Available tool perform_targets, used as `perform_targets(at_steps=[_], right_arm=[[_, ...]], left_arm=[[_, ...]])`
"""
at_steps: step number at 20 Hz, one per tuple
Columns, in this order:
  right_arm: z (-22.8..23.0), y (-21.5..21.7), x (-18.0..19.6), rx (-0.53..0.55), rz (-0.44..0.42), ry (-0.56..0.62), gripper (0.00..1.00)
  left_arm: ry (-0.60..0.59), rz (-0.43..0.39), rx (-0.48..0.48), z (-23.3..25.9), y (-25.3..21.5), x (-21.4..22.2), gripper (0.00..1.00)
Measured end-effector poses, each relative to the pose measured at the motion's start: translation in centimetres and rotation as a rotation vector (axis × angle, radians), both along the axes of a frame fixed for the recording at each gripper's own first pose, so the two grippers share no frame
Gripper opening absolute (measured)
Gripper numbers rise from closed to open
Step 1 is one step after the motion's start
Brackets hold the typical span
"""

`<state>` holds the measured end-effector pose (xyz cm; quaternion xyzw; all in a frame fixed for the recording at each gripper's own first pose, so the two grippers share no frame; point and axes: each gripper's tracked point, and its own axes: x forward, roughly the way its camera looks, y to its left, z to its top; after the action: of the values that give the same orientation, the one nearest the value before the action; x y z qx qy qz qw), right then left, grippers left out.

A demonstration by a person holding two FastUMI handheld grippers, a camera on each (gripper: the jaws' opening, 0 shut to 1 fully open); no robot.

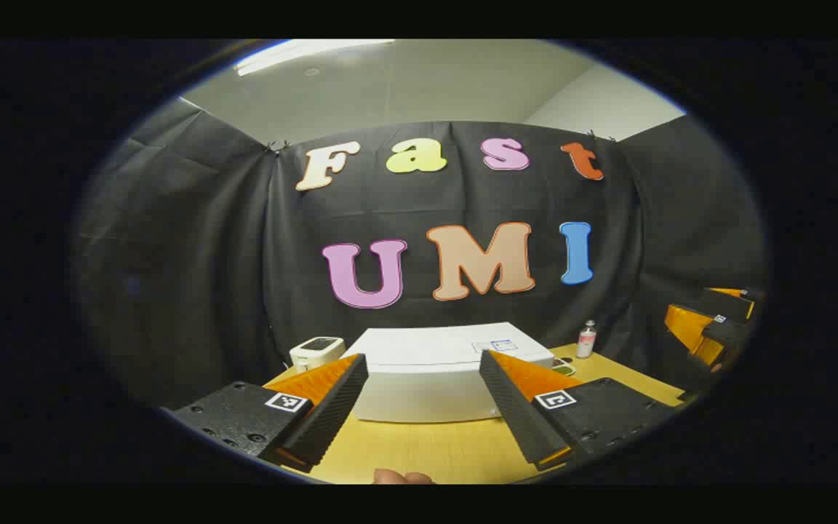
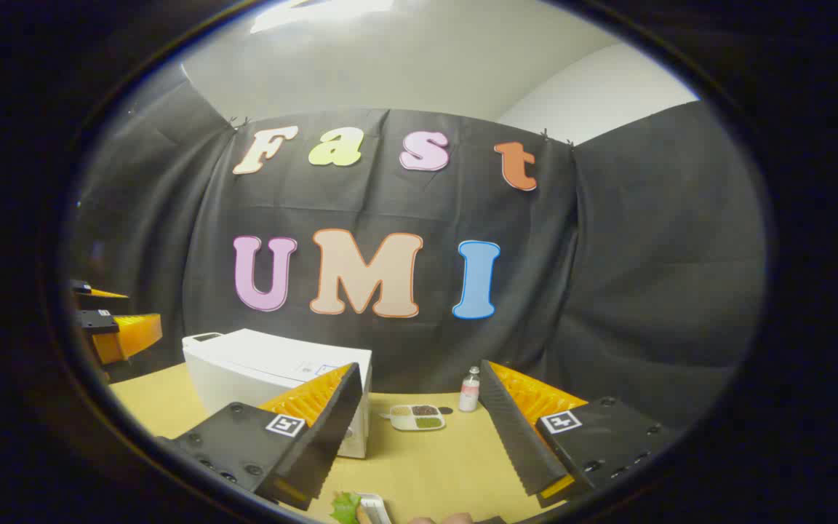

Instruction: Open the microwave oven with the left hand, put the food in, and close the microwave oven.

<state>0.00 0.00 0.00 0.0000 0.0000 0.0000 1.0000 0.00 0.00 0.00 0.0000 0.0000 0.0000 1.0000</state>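
Left gripper view: found the left gripper [image 1: 423, 397] held above the pale wooden tabletop [image 1: 419, 451], fingers wide apart and clamped on nothing, with the white box-shaped microwave oven [image 1: 433, 371] framed squarely between and beyond the tips. Judged that pose as a line-up for the door, apparently not yet opened. Noted a small white device [image 1: 316, 352] beyond the near-side finger, a small clear bottle with a pink label [image 1: 587, 339] past the other finger, and the right gripper [image 1: 713, 327] farther off that way.

Right gripper view: saw the right gripper [image 2: 419, 411] likewise spread and gripping nothing, the microwave behind one finger, a white compartment tray of food [image 2: 416, 416] lying between the fingers and beyond the tips, the bottle just beside it. Glimpsed a white dish with green leaves [image 2: 361, 507] below the fingers, partly cut off. Reckoned the tabletop ahead of the oven front left room for a door swing, though hinge side could not be told.
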Motion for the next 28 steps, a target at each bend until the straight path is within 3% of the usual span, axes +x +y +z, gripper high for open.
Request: perform_targets(at_steps=[1, 10, 11, 12, 14, 15, 16, 28], right_arm=[[-0.1, -0.1, 0.2, 0.000, -0.001, -0.002, 1.00], [-0.6, -0.6, 0.3, 0.005, -0.006, 0.014, 1.00], [-0.5, -0.6, 0.3, 0.006, -0.005, 0.013, 0.96], [-0.4, -0.6, 0.4, 0.006, -0.004, 0.013, 1.00], [-0.3, -0.6, 0.3, 0.008, 0.001, 0.008, 0.96], [-0.3, -0.7, 0.3, 0.007, 0.000, 0.004, 1.00], [-0.2, -0.8, 0.4, 0.007, 0.002, 0.003, 0.96], [0.1, -1.4, 0.8, 0.011, 0.003, -0.005, 1.00]], left_arm=[[0.001, 0.006, 0.005, 0.0, 0.2, 0.0, 0.98], [0.011, 0.006, 0.013, -0.4, -0.4, 0.1, 0.98], [0.007, 0.007, 0.010, -0.3, -0.4, 0.1, 0.98], [0.010, 0.008, 0.008, -0.4, -0.3, 0.1, 0.98], [0.017, 0.012, 0.009, -0.6, -0.3, 0.1, 0.98], [0.018, 0.013, 0.008, -0.6, -0.2, 0.2, 0.98], [0.017, 0.013, 0.007, -0.7, -0.3, 0.2, 0.98], [0.041, -0.009, 0.024, -2.2, -1.6, 1.0, 0.98]])
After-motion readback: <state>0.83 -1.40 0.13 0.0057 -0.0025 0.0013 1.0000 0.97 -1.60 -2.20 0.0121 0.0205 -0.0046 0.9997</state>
